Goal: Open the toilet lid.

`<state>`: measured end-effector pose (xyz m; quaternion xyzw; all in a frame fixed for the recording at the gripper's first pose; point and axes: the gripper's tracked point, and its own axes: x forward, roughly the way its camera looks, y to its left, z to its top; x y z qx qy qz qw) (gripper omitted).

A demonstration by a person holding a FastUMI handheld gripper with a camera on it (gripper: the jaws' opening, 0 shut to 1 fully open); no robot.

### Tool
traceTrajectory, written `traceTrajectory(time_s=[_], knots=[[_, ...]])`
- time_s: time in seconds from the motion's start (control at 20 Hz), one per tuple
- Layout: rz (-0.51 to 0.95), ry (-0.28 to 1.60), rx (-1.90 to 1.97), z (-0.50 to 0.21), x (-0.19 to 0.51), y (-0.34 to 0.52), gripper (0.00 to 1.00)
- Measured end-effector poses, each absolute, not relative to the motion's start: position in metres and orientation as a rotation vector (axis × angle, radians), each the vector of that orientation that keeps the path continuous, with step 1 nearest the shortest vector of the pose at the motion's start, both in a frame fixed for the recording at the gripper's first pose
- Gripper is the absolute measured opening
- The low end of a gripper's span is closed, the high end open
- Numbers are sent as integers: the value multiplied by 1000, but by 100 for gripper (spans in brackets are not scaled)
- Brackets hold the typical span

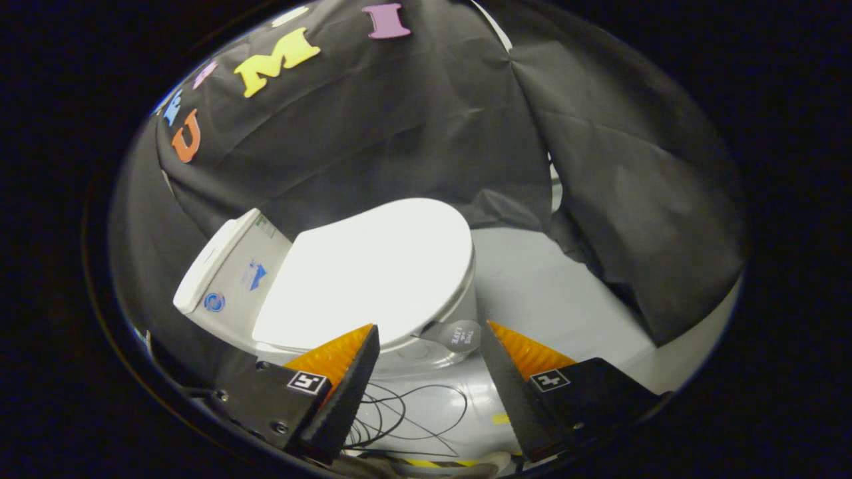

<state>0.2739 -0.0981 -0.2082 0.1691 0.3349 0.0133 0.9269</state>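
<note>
- The gripper (429,332) has its two fingers spread wide apart, and they hold nothing.
- The smooth white oval plastic toilet lid (373,266) lies flat and shut on the white toilet bowl (426,352). It sits just ahead of the fingers and a little beyond them. Its near edge is close to one fingertip (366,336).
- A small round grey pull tab (460,334) sticks out from the lid's near edge. It sits in the gap between the fingers, closer to the other fingertip. I think this is the part to grab.
- The tab is small and thin, so the fingers could close beside it and miss. Then the lid would stay down.
- The lid looks smooth and shiny. If the fingers pinch only the rim, I think it could slip out and drop back with a bang.
- The white boxy tank (229,273) stands behind the lid. A hard push up could knock the lid against it.
- Thin black wires (399,412) loop on the pale grey floor (546,293) under the fingers. The gripper could snag them if it dips low.
- The tiny writing on the tab is too small to read.
- The hinge of the lid is hard to see. The bright light washes out the lid's top.
</note>
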Motion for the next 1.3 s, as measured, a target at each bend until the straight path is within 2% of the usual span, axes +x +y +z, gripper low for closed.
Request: traceTrajectory(time_s=[0.2,0.55,0.85,1.05,1.2,1.3], knots=[[59,726,341,-219,277,-95,95],[-24,786,389,-242,301,-121,95],[1,866,526,-273,310,-118,93],[50,833,675,-272,318,-112,92],[69,837,779,-275,320,-111,71],[83,830,840,-278,324,-109,65]])
